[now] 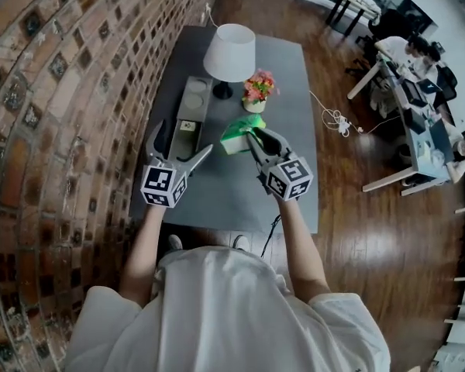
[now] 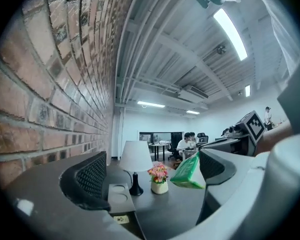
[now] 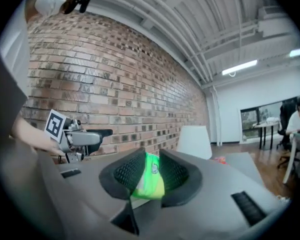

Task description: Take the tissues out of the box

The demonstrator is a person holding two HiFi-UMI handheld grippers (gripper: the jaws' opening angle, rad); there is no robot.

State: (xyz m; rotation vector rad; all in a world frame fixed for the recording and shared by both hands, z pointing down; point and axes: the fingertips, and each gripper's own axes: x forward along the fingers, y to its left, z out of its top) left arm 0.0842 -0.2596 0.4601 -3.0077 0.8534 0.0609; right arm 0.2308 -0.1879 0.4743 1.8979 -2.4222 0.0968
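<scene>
A green soft tissue pack [image 1: 237,132] hangs above the grey table [image 1: 294,153], pinched at its near end by my right gripper [image 1: 252,136]. In the right gripper view the two black pads squeeze the green pack [image 3: 151,183] from both sides, so my right gripper [image 3: 149,171] is shut on it. My left gripper [image 1: 183,142] is held to the left of the pack, its jaws wide apart. Between them the left gripper view shows only the table scene; the pack [image 2: 187,171] sits just off the right pad. No loose tissue shows.
A white-shaded lamp [image 1: 229,53], a small pot of pink flowers [image 1: 257,89] and a grey two-cup tray [image 1: 192,99] stand on the table's far half. A brick wall [image 1: 54,91] runs along the left. People sit at desks [image 1: 407,91] far right; a cable [image 1: 337,120] lies on the floor.
</scene>
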